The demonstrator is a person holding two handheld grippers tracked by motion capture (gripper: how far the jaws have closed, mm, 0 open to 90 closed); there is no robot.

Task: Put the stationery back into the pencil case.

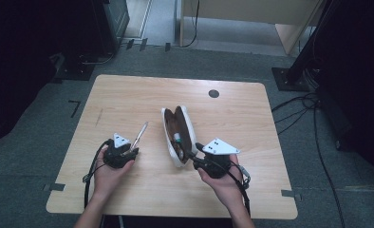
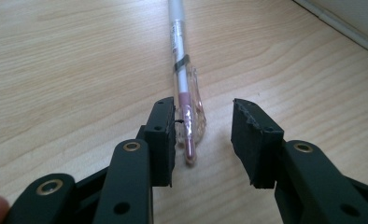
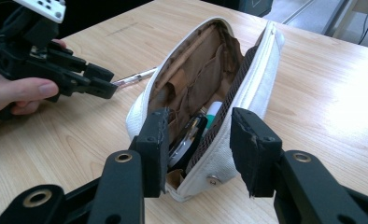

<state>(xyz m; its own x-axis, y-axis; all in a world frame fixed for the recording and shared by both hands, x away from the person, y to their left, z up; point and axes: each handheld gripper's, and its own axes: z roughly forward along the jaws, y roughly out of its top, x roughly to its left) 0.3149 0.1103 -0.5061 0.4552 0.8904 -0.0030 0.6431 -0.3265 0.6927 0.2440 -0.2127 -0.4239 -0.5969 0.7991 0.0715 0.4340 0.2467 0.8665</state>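
Left tongs stand wide around a pen lying on the counter. Right tongs stand wide, straddling the open white pencil case's near wall.

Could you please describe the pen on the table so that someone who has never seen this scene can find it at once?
Start at the wooden table and find the open white pencil case near its middle. To the left of the case, apart from it, the pen lies on the bare wood between the open jaws of the left gripper. It is the one thin, clear stick with a white upper part.
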